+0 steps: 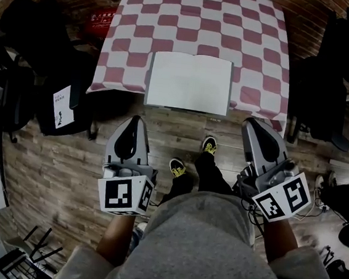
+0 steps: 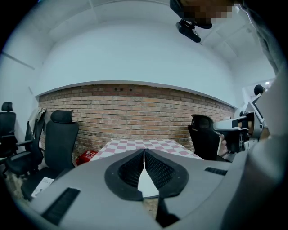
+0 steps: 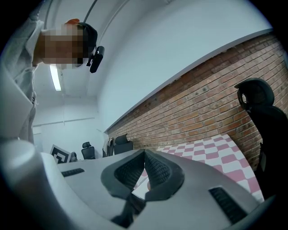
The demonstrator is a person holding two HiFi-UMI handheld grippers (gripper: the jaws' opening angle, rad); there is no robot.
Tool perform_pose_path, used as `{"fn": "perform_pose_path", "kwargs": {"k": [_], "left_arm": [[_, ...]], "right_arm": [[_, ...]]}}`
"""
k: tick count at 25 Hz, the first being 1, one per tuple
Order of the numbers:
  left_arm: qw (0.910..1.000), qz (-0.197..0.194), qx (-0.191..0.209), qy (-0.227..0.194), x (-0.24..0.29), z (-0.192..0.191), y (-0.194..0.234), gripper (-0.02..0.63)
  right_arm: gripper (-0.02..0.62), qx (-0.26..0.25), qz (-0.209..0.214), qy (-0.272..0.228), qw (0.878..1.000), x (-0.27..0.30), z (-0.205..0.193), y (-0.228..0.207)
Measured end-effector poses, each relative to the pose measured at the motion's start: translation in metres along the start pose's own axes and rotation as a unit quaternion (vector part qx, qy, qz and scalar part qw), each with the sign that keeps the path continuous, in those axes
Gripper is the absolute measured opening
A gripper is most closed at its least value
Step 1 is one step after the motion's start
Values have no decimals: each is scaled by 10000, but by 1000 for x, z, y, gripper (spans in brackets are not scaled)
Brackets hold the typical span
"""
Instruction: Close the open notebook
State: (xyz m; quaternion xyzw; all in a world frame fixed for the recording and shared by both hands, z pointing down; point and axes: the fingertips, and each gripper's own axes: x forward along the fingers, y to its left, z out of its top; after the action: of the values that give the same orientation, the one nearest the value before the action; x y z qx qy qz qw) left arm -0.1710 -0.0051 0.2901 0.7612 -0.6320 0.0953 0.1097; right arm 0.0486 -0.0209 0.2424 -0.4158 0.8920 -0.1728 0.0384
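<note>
The open notebook (image 1: 190,82) lies flat with white pages up, at the near edge of the table with the red-and-white checked cloth (image 1: 257,64). Both grippers hang short of the table, over the wooden floor. My left gripper (image 1: 134,119) is below the notebook's left corner, its jaws shut with nothing between them. My right gripper (image 1: 255,121) is below the notebook's right corner, also shut and empty. In the left gripper view the jaw tips of the left gripper (image 2: 144,151) meet, and a sliver of the notebook (image 2: 147,186) shows beneath them. The right gripper (image 3: 145,152) points level at the table.
Black office chairs stand left (image 1: 22,58) and right (image 1: 330,78) of the table. A red box (image 1: 102,20) sits on the floor by the table's left side. A printed sheet (image 1: 61,106) lies on a dark seat. The person's shoes (image 1: 209,145) are near the table edge.
</note>
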Motion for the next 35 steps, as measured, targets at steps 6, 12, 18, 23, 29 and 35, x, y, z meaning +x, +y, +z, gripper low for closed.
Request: {"fn": "perform_pose_path", "kwargs": {"k": [6, 12, 18, 23, 29, 35], "left_arm": [[9997, 2, -58, 242, 15, -21, 1, 9], [9987, 9, -119, 499, 28, -40, 0, 53], [9966, -2, -285, 776, 44, -68, -1, 138], [9940, 28, -543, 953, 51, -90, 0, 168], [9867, 148, -1129, 1156, 64, -120, 15, 193], [9802, 276, -1514, 1246, 80, -143, 30, 204]], "right_arm": [[28, 95, -2, 108, 9999, 3, -8, -12], [28, 161, -12, 166, 9997, 1, -14, -20], [28, 239, 11, 265, 9994, 3, -24, -33], [28, 307, 34, 370, 9988, 7, -35, -40], [26, 415, 137, 484, 9979, 19, -49, -43], [28, 469, 142, 632, 9968, 28, -64, -50]]}}
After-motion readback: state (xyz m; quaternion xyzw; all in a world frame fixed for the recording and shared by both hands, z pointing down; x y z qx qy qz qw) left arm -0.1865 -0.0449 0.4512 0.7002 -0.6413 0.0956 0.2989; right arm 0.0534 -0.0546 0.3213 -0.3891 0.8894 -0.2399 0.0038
